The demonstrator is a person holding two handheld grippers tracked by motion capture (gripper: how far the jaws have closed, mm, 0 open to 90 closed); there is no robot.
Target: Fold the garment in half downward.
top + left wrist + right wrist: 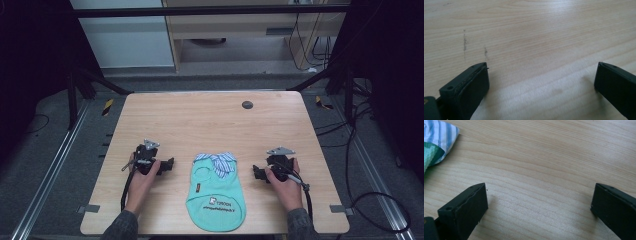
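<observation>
The left gripper is held low over the wooden table, just left of a small mint-green garment, with its jaws spread wide and nothing between them; in the left gripper view only bare wood grain and a few dark scuff marks are seen past the jaws. The right gripper is held in mirror fashion just right of the garment, its jaws likewise wide apart and empty.

The garment is laid flat near the person's edge of the table, between the two grippers and touched by neither. Its blue-and-white striped collar is turned toward the far side, and a printed label is seen near the rounded hem. In the right gripper view a corner of the striped collar is seen at the upper left, close to that gripper but apart from it.

The step in hand is judged to be the approach before a first grasp, probably for folding or straightening. It is best done if both grippers are brought in level and symmetrically, so that the fabric is taken at matching points on either side. The lower pad should be slid along the wood under a single edge, so that one layer is lifted cleanly and not bunched. The jaws should be closed only once cloth lies well between them. Dragging should be avoided, since light fabric is likely to shift or wrinkle.
</observation>
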